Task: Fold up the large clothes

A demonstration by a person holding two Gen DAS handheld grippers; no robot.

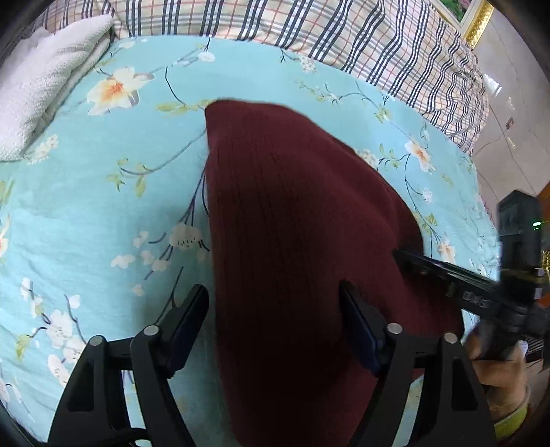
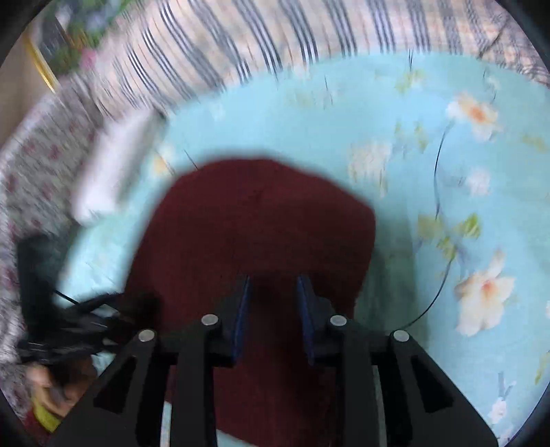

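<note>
A dark red knitted garment (image 1: pixel 292 223) with thin ribbed lines is seen lying on a bed, on a soft light-blue sheet (image 1: pixel 103 192) printed with white and orange flowers and thin dark twigs. In the left wrist view the garment is shaped like a long rounded wedge, with one straight edge on its left side and a curved edge on its right. The left tongs (image 1: pixel 275 316) are held wide apart over the near part of the garment, with one blue-padded finger over the sheet just beside the straight edge and the other over the red knit. The right tongs (image 2: pixel 273 302) are seen in a blurred picture, a little apart, with the red knit between and under the fingers; whether the cloth is pinched cannot be told. A white fluffy folded towel (image 1: pixel 44 93) is seen at the far left of the bed, well apart from the garment. A checked blanket (image 1: pixel 309 31) with dark stripes is laid along the far edge. Much bare sheet is seen to the left and beyond the garment.
</note>
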